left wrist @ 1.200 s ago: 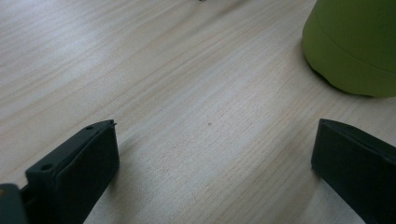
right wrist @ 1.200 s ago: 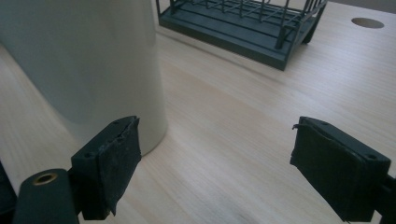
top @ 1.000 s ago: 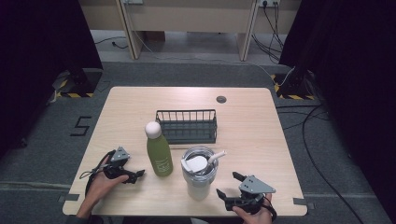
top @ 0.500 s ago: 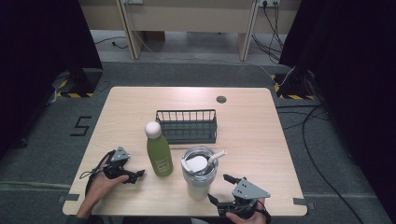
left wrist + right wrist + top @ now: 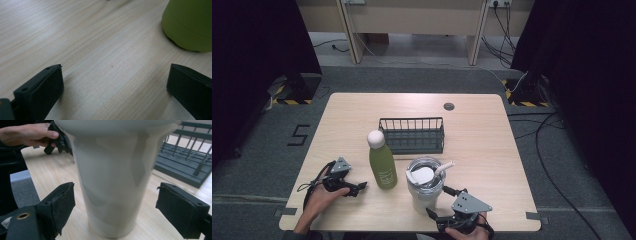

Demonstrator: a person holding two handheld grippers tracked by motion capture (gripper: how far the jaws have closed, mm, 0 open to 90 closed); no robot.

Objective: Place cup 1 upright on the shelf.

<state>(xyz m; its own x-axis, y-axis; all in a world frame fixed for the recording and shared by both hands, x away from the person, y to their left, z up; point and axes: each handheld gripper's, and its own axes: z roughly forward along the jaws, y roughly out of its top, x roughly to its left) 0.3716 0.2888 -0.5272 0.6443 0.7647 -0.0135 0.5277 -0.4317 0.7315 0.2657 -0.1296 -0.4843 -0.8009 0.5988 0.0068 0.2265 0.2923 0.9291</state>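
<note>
**Two tools beside one bottle and one cup**

The left tool (image 5: 353,188) lies low on the pale wood-grain worktop (image 5: 482,145), with its matte black jaws wide and nothing between them. Just to its right stands one smooth green bottle (image 5: 382,167), round in shape, with a white ball-like cap. Behind the bottle and farther right is one dark wire basket (image 5: 412,135), rectangular, made of thin bars. The one glossy cream cup (image 5: 112,182) narrows toward its base and carries a clear lid and a white straw. It stands between the jaws of the right tool (image 5: 115,206); the rough black pads stand apart from its wall on both sides, not touching.
</note>
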